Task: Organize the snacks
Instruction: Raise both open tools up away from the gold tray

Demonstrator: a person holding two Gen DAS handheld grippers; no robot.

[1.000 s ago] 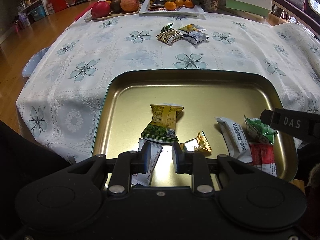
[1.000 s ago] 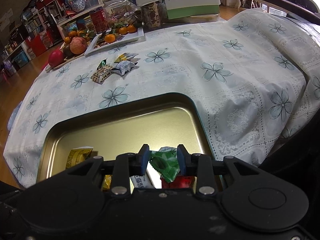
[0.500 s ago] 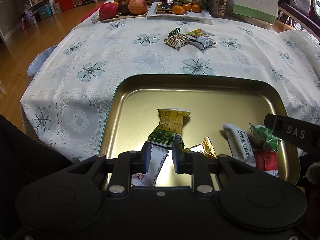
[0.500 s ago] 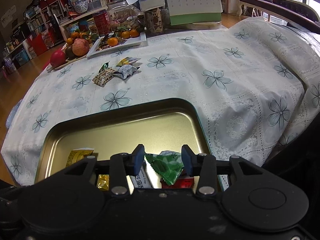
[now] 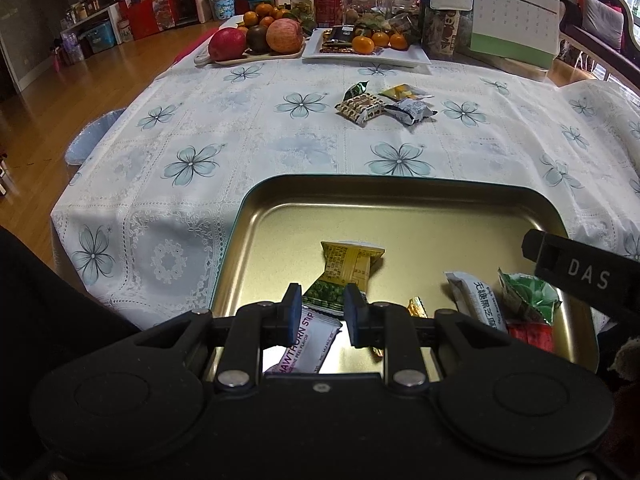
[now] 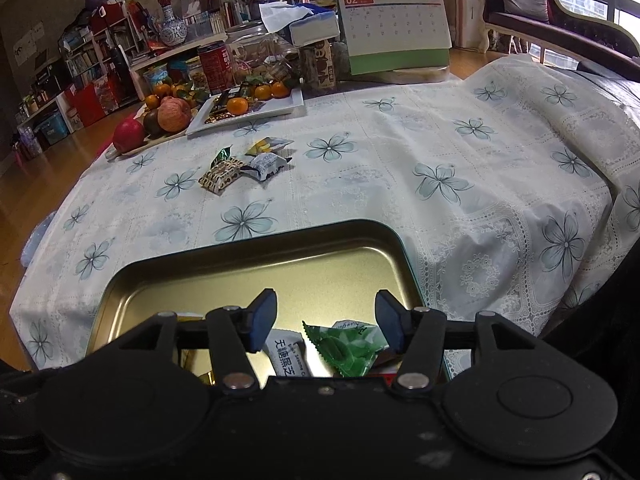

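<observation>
A gold metal tray (image 5: 280, 216) (image 6: 256, 276) sits at the table's near edge and holds several snack packets: a yellow-green packet (image 5: 344, 272), a white hawthorn strip (image 5: 304, 340), a white sesame bar (image 5: 480, 300) (image 6: 288, 354) and a green packet (image 5: 528, 294) (image 6: 344, 346). A small pile of packets (image 5: 380, 106) (image 6: 240, 168) lies on the tablecloth farther back. My left gripper (image 5: 322, 314) hovers over the tray's near part, jaws a little apart and empty. My right gripper (image 6: 326, 322) is open above the green packet, which lies loose in the tray.
A fruit board (image 5: 256, 40) with apples and oranges, a white plate (image 5: 368, 50) with tangerines, jars and a desk calendar (image 5: 512, 16) stand along the table's far edge. The flowered tablecloth (image 5: 192, 160) hangs over the left and near edges.
My right gripper has opened and let go of the green packet, which now lies in the tray. Both grippers have risen and drawn back a little. The left jaws have spread slightly.
</observation>
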